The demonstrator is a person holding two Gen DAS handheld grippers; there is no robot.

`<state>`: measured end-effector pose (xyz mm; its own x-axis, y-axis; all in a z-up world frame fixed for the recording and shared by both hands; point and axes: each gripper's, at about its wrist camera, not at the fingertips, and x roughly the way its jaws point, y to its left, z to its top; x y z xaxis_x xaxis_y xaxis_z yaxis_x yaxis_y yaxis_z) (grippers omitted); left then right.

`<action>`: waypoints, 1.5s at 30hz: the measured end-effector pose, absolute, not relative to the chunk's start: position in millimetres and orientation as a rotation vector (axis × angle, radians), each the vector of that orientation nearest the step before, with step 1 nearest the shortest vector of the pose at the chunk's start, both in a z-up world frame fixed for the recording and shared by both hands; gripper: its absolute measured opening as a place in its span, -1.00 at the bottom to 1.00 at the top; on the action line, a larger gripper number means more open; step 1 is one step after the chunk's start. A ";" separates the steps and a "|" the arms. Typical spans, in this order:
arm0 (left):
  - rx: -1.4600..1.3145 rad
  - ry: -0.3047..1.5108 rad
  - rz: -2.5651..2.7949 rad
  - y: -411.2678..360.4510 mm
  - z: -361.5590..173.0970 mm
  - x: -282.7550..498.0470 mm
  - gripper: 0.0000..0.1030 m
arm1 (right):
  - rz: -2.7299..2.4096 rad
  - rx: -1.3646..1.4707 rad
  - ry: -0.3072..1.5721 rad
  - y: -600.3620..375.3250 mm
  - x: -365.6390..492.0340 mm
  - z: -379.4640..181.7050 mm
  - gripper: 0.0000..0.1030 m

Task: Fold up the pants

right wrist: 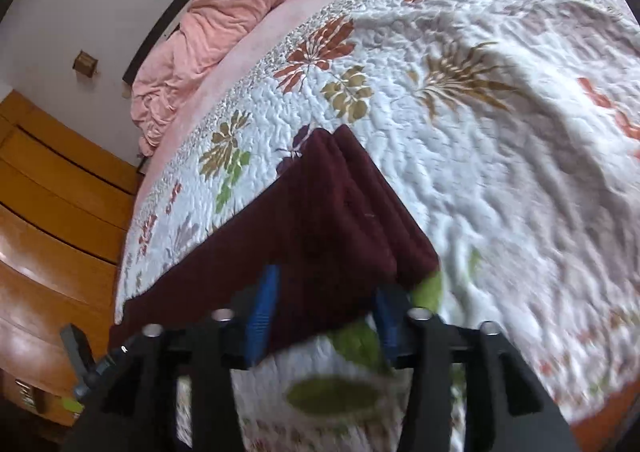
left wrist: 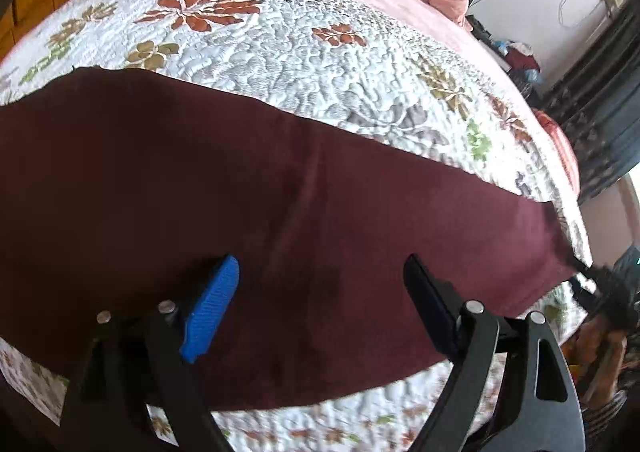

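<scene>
Left gripper hovers low over the maroon pants, jaws spread wide, nothing between them. Pants lie flat along the quilt, likely smoothed for folding. Right gripper sits at the stacked leg ends at 6 o'clock, jaws parted, apparently lining up a pinch. Pink blanket bunched at 11.
</scene>
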<state>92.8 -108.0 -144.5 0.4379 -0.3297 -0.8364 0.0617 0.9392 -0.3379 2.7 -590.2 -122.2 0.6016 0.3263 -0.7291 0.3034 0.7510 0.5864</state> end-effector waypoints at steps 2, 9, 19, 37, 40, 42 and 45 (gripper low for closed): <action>-0.260 1.099 -0.255 -113.0 -146.5 91.8 0.65 | 0.049 0.776 0.967 -588.0 -5.7 -123.7 0.38; -0.186 1.098 -0.249 -128.3 -158.3 93.3 0.72 | 0.045 0.749 0.949 -574.5 2.4 -138.1 0.62; -0.174 1.050 -0.047 -66.6 -140.0 104.5 0.72 | 0.070 0.802 0.922 -582.0 48.6 -136.4 -0.64; -0.062 1.061 -0.137 -103.1 -165.5 111.1 0.78 | -0.123 0.862 0.911 -626.4 -1.1 -150.3 -0.71; -0.159 1.059 -0.194 -98.2 -147.3 103.5 0.77 | -0.129 0.777 0.913 -617.5 6.0 -132.0 -0.70; -0.214 1.073 -0.215 -93.9 -149.9 102.6 0.77 | -0.152 0.763 0.944 -615.6 9.9 -135.3 -0.66; -0.204 1.092 -0.242 -93.3 -167.7 108.3 0.78 | -0.165 0.810 0.962 -618.7 10.7 -149.0 -0.60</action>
